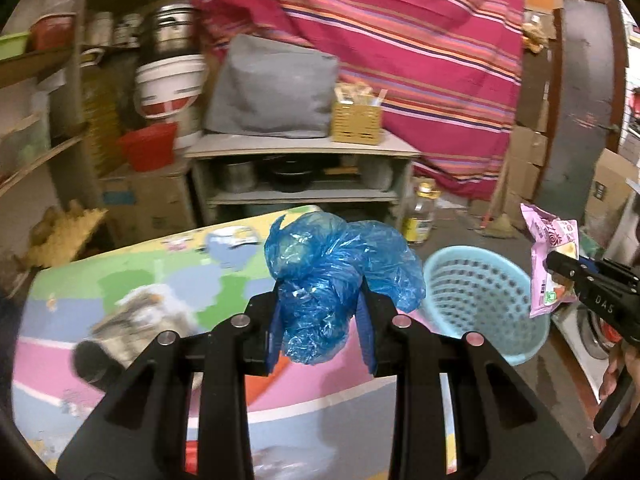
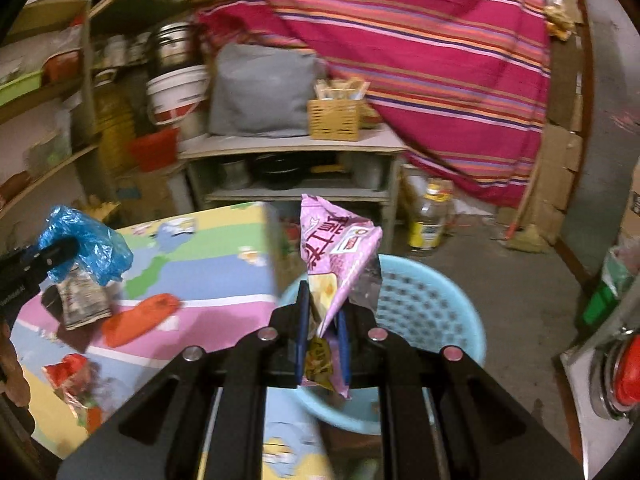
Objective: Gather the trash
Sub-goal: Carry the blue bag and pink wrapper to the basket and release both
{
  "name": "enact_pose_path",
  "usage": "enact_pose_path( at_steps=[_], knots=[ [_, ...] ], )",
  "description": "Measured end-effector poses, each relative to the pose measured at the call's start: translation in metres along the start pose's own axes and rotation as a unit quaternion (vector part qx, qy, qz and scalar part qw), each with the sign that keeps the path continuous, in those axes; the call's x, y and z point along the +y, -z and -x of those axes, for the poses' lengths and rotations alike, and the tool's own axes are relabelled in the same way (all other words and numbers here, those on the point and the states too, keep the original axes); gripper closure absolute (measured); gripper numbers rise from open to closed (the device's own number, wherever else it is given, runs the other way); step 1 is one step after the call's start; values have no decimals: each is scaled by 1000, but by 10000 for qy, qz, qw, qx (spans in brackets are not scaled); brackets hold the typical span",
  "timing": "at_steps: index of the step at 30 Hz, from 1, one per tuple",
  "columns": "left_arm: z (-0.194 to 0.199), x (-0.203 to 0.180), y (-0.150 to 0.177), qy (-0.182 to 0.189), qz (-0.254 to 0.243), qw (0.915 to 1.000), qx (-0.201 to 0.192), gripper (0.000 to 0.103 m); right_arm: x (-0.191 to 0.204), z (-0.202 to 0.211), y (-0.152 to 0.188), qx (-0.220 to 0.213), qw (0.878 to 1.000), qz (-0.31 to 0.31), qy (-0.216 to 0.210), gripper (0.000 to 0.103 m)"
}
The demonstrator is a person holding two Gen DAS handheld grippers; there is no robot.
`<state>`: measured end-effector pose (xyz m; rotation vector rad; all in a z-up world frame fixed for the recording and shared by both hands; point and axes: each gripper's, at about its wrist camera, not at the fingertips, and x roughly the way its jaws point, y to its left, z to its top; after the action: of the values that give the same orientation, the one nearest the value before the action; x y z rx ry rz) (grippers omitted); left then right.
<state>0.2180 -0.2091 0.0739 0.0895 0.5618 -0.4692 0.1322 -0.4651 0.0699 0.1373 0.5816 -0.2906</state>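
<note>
Hard to read first: both views were motion-blurred, so the print on the table (image 2: 224, 272) was smeared, and the shelf contents behind were mostly unreadable. Left wrist view: the blue plastic bag (image 1: 320, 280) covered the far right corner of the table and part of the light blue basket (image 1: 480, 300) rim. The greyish item on the table (image 1: 132, 316) was a blur there; couldn't tell what it was. The right gripper (image 1: 560, 266) was cut off at the frame's right edge, only one dark finger and part of the body visible.

Left gripper (image 1: 320, 320): jaws clamped on the crumpled blue plastic bag, held above the table's right edge. Right gripper (image 2: 322, 336): jaws pinched on the pink snack wrapper (image 2: 340, 264), held over the basket, which stood on the floor just beside the table's right edge. The wrapper's lower end was hidden between the pads.

Only the right wrist view showed:
- grey crumpled wrapper (image 2: 82, 300) on the table under the left gripper (image 2: 56, 256)
- orange scrap (image 2: 140, 318) beside it
- red wrapper (image 2: 70, 376) near the table's near left edge
- basket interior partly, rest blocked by the gripper body

Only the left wrist view showed the pink wrapper's (image 1: 550, 264) printed face side-on. Both views showed the glass bottle (image 2: 430, 216) on the floor beyond the basket.
</note>
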Motion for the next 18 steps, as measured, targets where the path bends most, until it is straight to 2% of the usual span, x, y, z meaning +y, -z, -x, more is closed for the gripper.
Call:
enact_pose_path(
  at_steps=[5,9,18],
  knots=[
    [-24,-47,-4,356,-121,9993,86,73,-35,-1,-1,-13,9997,-110,222,90],
    [-43,-79,-5,484,-275,9984,137,73,-57,-12,0,5,9993,-233,307,90],
    [-93,-136,-4,795,-524,9947,392,73,-84,-44,6,216,9987,-372,260,90]
  ],
)
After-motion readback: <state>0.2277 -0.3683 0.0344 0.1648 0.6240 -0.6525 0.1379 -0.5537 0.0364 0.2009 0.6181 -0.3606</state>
